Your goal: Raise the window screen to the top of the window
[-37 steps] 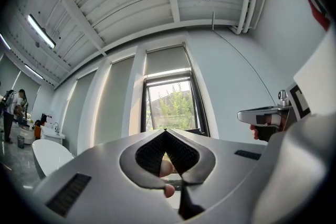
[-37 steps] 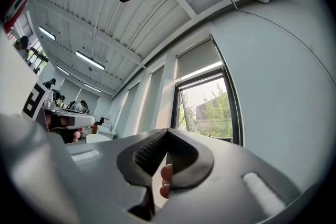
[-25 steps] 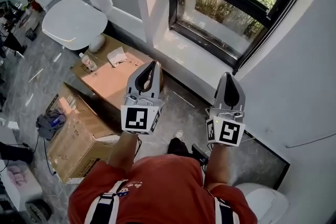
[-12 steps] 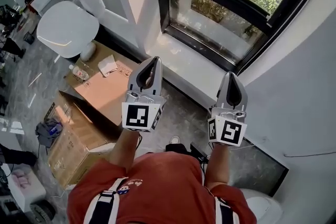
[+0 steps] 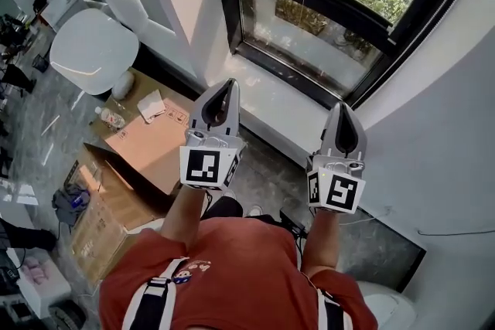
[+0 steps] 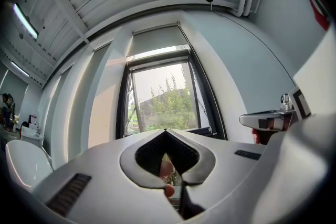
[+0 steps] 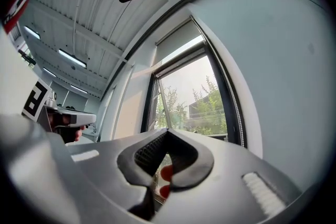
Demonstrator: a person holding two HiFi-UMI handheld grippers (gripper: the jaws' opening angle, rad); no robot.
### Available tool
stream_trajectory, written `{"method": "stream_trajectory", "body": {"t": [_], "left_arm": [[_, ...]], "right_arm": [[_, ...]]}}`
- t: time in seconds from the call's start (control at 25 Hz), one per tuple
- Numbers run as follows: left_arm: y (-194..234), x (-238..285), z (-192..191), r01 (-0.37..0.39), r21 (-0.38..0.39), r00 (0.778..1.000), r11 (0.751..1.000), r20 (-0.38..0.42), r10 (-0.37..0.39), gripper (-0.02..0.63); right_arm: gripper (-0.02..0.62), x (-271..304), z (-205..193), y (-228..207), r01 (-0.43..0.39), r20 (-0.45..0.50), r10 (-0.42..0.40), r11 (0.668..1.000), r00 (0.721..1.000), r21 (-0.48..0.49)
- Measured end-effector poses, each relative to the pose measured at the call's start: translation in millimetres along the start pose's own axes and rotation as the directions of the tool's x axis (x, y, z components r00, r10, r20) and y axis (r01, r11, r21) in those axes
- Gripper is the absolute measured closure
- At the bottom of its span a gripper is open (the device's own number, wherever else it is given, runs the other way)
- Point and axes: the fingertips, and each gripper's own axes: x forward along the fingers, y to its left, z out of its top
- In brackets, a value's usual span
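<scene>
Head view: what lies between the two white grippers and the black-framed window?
Only the bare white window sill under the black-framed window, as the head view shows.

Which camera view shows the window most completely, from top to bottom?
The left gripper view: the window faces it, top frame included. The right gripper view shows it obliquely; the head view cuts off its top.
</scene>
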Motion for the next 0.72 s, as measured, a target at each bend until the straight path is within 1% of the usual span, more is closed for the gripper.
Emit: {"method": "stream_trajectory", "body": {"t": [0.24, 0.4, 0.56, 0.72], "left_arm": [[-4.7, 27.4, -4.6, 0.047, -0.007, 0.999, 0.999, 0.014, -0.047, 0.601], [-1.9, 55.8, -4.5, 0.092, -0.012, 0.995, 0.996, 0.045, -0.091, 0.601], [12.2, 86.9, -14.4, 0.120, -0.013, 0.991, 0.993, 0.055, -0.119, 0.601], [37.3, 121.9, -27.4, 0.149, -0.027, 0.988, 0.988, 0.044, -0.148, 0.601]], "right_arm": [[0.586, 12.2, -4.3, -12.6, 0.032, 0.005, -0.031, 0.999, 0.999, -0.024], [0.586, 25.5, -7.9, -18.2, 0.062, 0.013, -0.062, 0.997, 0.998, -0.051], [0.586, 50.2, -18.0, -22.8, 0.105, 0.016, -0.104, 0.993, 0.994, -0.060], [0.586, 89.6, -26.9, -16.8, 0.122, -0.001, -0.123, 0.988, 0.992, -0.091]]}}
